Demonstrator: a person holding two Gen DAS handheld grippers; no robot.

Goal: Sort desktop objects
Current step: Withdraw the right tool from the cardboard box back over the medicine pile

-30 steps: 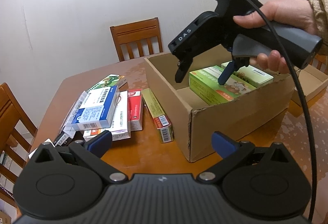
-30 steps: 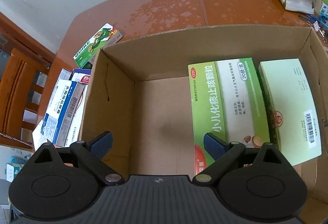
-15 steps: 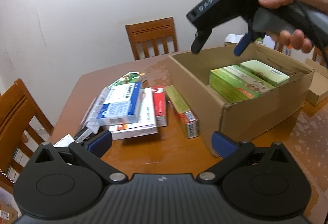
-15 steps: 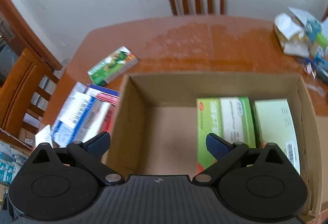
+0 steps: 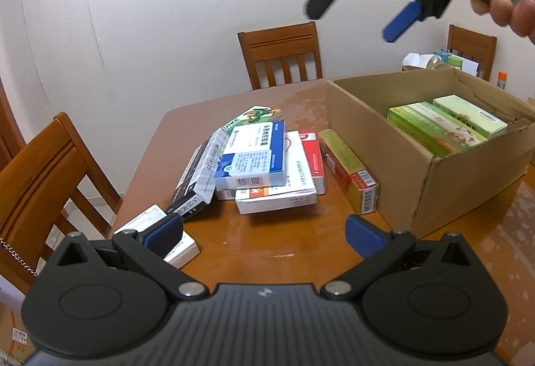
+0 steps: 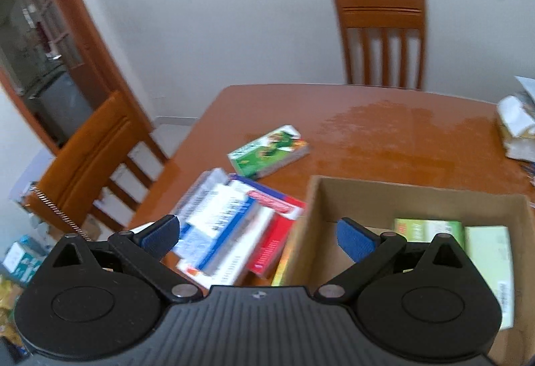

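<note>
A cardboard box (image 5: 398,145) (image 6: 398,198) sits on the brown table, holding two green medicine boxes (image 5: 434,128) (image 6: 431,227). Left of it lies a pile of medicine boxes, topped by a blue-and-white one (image 5: 250,155) (image 6: 217,225), with a yellow-red box (image 5: 351,168) beside the carton wall and a green box (image 5: 254,116) (image 6: 267,152) farther back. My left gripper (image 5: 264,232) is open and empty, low over the table's near edge. My right gripper (image 6: 257,235) is open and empty, raised above the carton's left wall; in the left wrist view the right gripper (image 5: 361,14) hangs high up, held by a hand.
Wooden chairs stand at the far side (image 5: 281,55) (image 6: 381,38) and at the left (image 5: 43,172) (image 6: 97,158). Crumpled paper and small items (image 5: 424,61) (image 6: 515,128) lie at the table's far right. A small white box (image 5: 157,225) sits near the left front edge.
My right gripper has lifted out of the carton and swung left and up. My left gripper has pulled back and turned left, bringing the pile toward the middle of its view.
</note>
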